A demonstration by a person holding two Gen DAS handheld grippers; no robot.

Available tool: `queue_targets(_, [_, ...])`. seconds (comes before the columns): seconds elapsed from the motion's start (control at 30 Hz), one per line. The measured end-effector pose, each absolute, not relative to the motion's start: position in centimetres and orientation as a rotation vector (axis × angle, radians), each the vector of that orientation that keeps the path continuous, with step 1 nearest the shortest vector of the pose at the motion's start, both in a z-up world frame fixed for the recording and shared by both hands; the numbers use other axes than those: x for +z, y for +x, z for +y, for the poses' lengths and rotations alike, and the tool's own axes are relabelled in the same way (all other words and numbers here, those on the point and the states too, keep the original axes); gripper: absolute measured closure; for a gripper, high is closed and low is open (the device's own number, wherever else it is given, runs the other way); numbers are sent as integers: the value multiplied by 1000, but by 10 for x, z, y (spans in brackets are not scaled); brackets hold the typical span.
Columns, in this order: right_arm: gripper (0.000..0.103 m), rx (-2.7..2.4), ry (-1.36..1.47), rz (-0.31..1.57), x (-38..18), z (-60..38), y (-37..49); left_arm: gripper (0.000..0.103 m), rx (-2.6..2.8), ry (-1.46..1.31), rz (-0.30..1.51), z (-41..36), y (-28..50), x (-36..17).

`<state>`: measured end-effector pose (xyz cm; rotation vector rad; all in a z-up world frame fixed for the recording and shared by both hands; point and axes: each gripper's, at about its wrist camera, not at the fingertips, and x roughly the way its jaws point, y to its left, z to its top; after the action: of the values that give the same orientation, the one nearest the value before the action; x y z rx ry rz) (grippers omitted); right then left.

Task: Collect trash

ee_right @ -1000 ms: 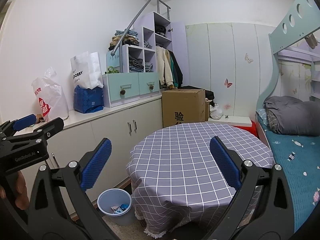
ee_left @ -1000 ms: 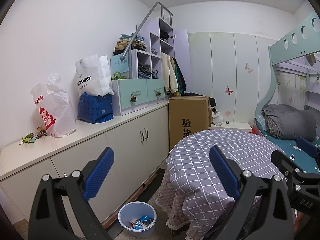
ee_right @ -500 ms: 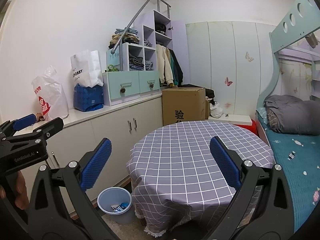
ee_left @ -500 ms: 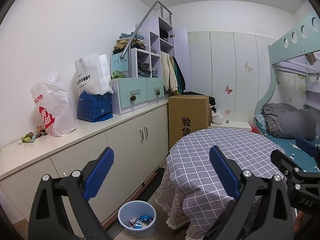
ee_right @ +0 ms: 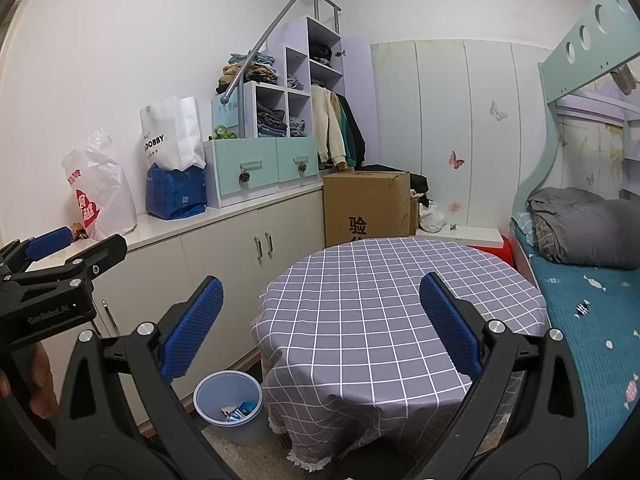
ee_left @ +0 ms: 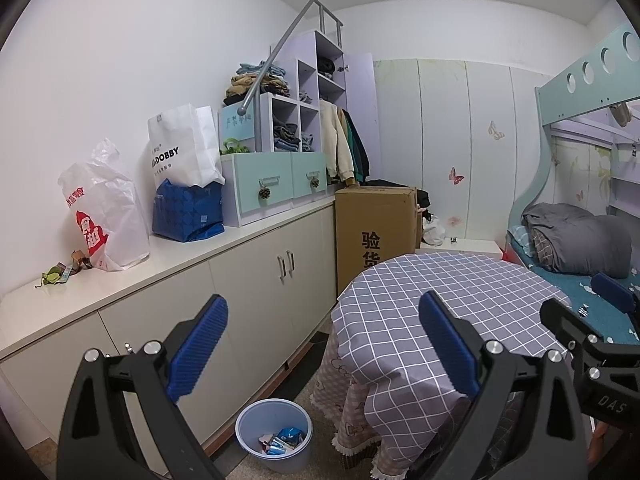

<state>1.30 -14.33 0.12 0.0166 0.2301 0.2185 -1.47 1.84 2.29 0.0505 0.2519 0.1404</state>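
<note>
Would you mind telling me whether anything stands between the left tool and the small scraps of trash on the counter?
Nothing visible does. The scraps lie in the open on the counter, just left of the white plastic bag; the open left tool is empty.

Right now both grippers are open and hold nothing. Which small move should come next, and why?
Probably move the left gripper left toward the small scraps on the counter beside the white plastic bag. They look like loose trash, while the bin on the floor already holds wrappers.
</note>
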Motion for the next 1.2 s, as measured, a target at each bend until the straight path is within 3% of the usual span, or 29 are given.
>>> queue_targets(1.2, [6,218,19,244,-2,-142,14,9,140,52,258,19,-14,20])
